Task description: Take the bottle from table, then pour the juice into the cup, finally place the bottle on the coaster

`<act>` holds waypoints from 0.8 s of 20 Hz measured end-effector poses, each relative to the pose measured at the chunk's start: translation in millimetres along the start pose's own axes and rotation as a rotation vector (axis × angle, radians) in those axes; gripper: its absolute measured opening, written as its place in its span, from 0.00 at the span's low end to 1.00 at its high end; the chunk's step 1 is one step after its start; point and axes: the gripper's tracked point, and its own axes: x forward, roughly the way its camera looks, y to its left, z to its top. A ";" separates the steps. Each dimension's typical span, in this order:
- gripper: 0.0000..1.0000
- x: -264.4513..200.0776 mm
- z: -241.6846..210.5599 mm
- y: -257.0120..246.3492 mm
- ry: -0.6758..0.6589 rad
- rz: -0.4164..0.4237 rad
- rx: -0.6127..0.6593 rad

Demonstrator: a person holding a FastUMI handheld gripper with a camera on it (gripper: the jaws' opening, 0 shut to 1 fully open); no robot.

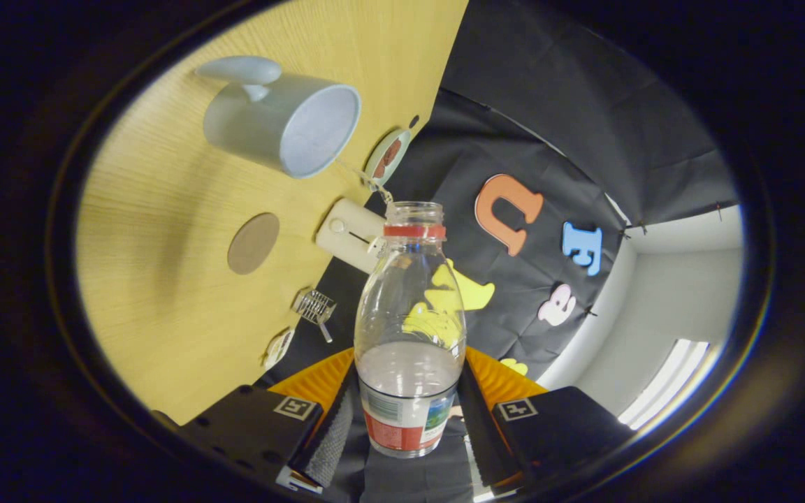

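Clamping both fingers (338,436) on the uncapped bottle (409,335), I hold it tilted, with the white cup (284,126) and round coaster (254,242) beyond on the wooden table (165,209).

- A cream-coloured box-shaped device (348,234) with a round button and a slot lies at the wooden table's (165,209) edge.
- A round disc (386,156) with a reddish picture rests nearby, by the same edge.
- A small wire rack (314,307) sits further along.
- A small oval tag (278,347) lies just past it.
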 end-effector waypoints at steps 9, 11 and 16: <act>0.79 1.4 10.0 -10.9 -0.039 -0.040 -0.082; 0.79 -0.1 14.0 -15.1 -0.042 -0.061 -0.112; 0.79 -2.8 25.3 -23.7 -0.060 -0.094 -0.154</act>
